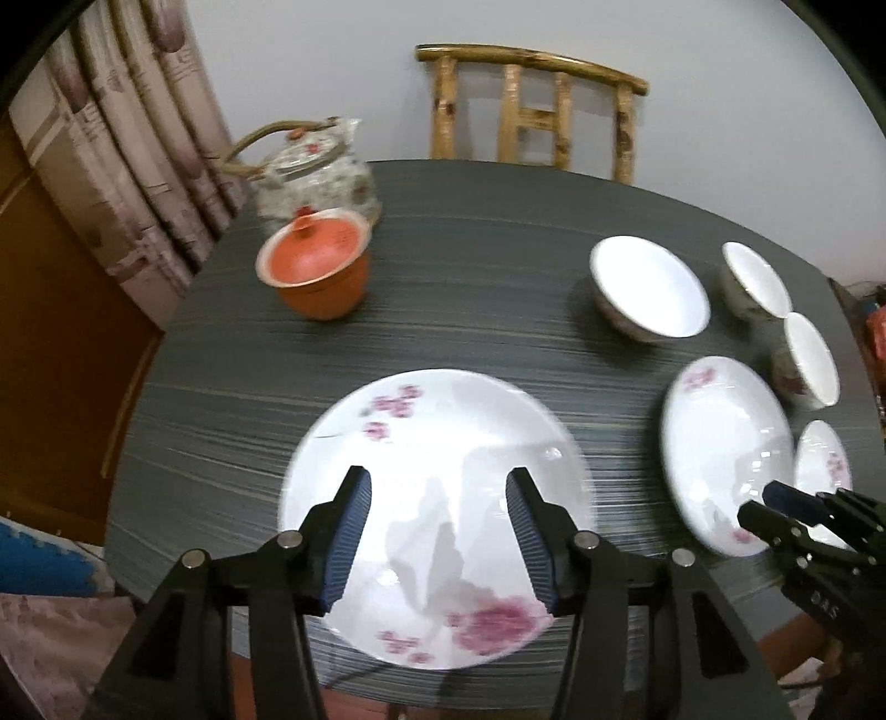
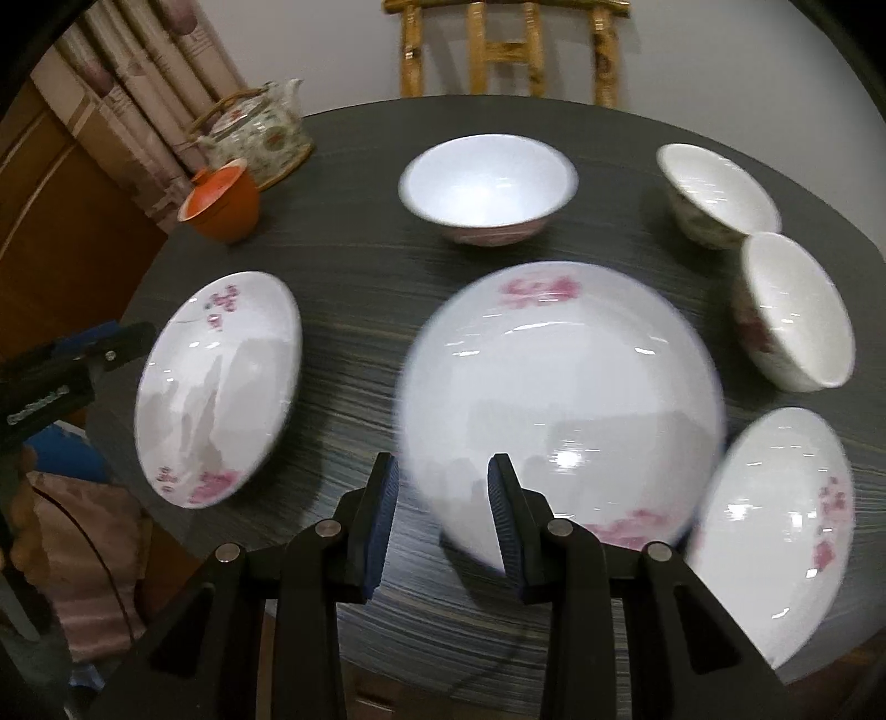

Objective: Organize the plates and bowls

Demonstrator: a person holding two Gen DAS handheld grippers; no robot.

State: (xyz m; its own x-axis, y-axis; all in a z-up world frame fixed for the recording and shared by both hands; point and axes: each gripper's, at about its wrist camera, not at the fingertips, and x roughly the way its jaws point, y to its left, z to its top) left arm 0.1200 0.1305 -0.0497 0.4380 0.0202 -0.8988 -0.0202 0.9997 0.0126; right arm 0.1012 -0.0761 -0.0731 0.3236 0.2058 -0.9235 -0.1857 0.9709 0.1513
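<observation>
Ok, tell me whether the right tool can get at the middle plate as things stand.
Probably yes. The right tool hangs open just above the near rim of the middle plate, with nothing between them. The side plate and the small plate lie apart from it, so that edge looks free.

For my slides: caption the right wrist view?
Open right gripper above a floral plate on a dark table.

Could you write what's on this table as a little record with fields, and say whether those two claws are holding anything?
Table: dark, round
Plates: three, white with pink flowers: left plate, middle plate, right plate
Bowls: three white: one far centre, two at right
Other: orange lidded cup, floral teapot, wooden chair
Left gripper: open, holding nothing
Right gripper: open, holding nothing
</observation>
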